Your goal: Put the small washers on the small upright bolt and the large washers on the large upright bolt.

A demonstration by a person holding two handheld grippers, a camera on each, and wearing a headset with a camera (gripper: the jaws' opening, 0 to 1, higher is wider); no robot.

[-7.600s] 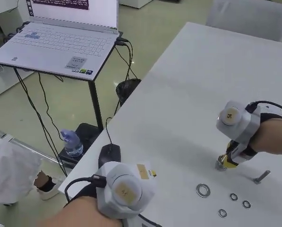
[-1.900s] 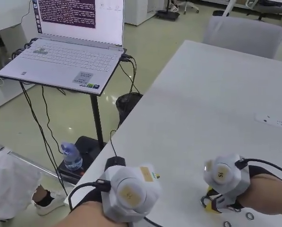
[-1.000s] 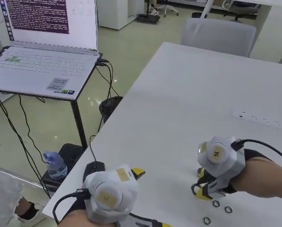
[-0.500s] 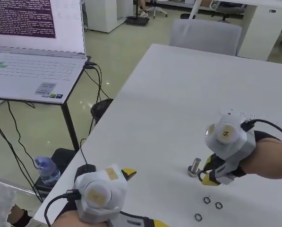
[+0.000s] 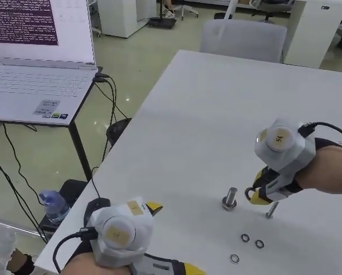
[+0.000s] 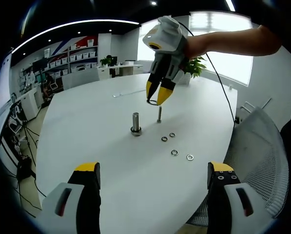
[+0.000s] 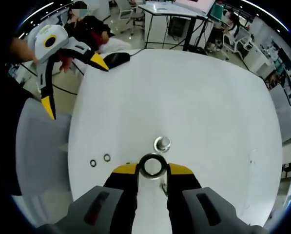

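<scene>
One large silver steel washer point(image 7: 151, 166) pinched in right gripper point(image 5: 255, 196), just beside large upright steel bolt point(image 5: 230, 198), well inside white desk point(image 5: 205, 114) edges. Next, likely: centre hole over bolt tip, lower, release. Left gripper point(image 6: 153, 168) wide open, empty.

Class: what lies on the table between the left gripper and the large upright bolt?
Nothing: in the left gripper view, bare table runs from the left gripper to the large upright bolt.

White table point(image 5: 216, 120), grey chair point(image 5: 242, 40), laptop point(image 5: 27, 83) on black stand point(image 5: 77, 154), glossy pale floor point(image 5: 139, 63).
</scene>
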